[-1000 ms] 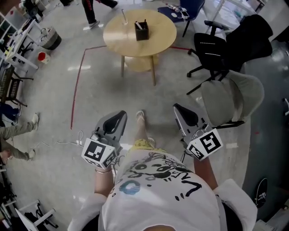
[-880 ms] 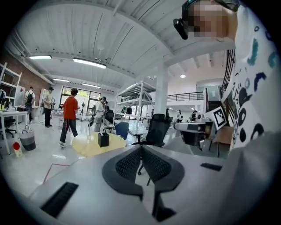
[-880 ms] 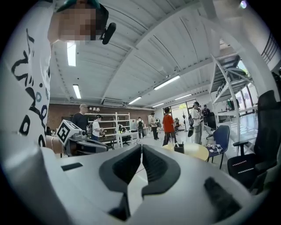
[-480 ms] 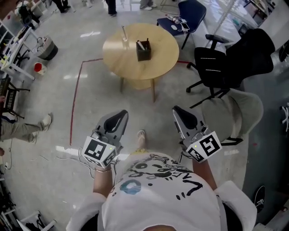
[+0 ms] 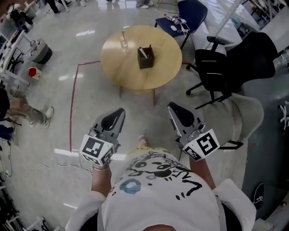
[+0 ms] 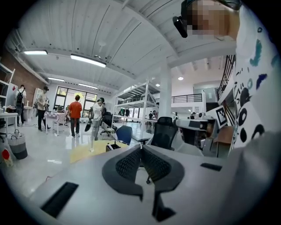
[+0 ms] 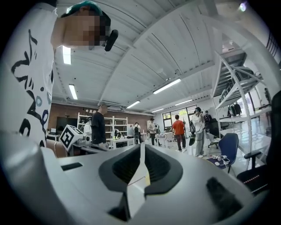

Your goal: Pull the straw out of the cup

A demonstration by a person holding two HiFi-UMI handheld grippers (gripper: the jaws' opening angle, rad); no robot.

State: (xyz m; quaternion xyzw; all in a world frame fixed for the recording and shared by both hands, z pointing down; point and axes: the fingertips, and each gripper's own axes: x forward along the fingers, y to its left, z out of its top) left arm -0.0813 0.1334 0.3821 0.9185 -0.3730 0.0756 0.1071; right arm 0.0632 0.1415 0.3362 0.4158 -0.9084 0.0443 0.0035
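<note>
Grey left tongs (image 5: 119, 111) and right tongs (image 5: 171, 105) point forward, closed.

Straw (image 5: 122, 35) a faint line, its lower end lost in the tiny cup (image 5: 123, 43) on the round table (image 5: 135, 74); black box (image 5: 146, 58) contents too small to identify; bystander (image 5: 22, 110) cropped by left edge; blue chair (image 5: 187, 11) by top edge

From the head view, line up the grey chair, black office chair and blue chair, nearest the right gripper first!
1. Grey chair, right beside the right gripper.
2. Black office chair, farther ahead.
3. Blue chair, beyond the round table.
</note>
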